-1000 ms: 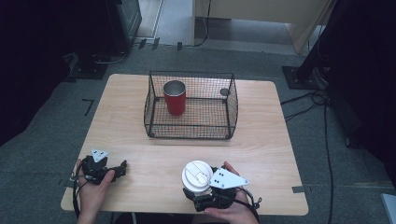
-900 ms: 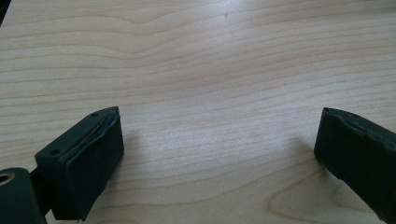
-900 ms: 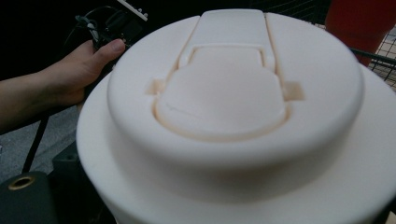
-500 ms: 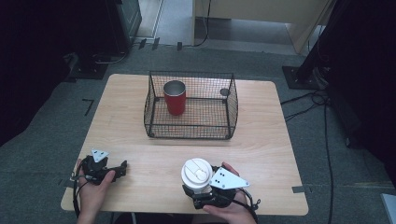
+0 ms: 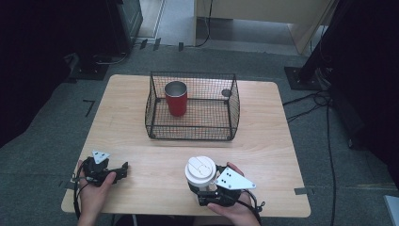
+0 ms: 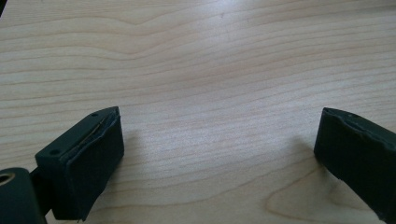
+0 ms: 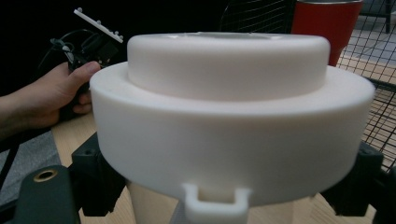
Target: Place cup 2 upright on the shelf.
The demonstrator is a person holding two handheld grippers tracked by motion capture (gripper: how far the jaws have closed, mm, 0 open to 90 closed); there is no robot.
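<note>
A paper cup with a white lid (image 5: 200, 169) stands upright near the table's front edge, and my right gripper (image 5: 202, 187) is shut on it just under the lid. In the right gripper view the lid (image 7: 229, 107) looms close, with the black jaws of the right gripper (image 7: 226, 189) pressed on both sides of the cup below it. A red metal cup (image 5: 176, 98) stands inside a black wire basket (image 5: 233, 106) at the table's middle back. My left gripper (image 5: 121, 170) rests open at the front left. Its fingers (image 6: 93, 154) are spread wide over bare wood.
The wooden table (image 5: 263, 141) has free room between the basket and the grippers. The basket's mesh (image 7: 376, 98) and the red cup (image 7: 327, 23) show behind the lid. A hand holding the left gripper (image 7: 88, 44) sits off to the left there.
The right gripper and the lidded cup have shifted very slightly away from the front edge. The left gripper has stayed where it was.
</note>
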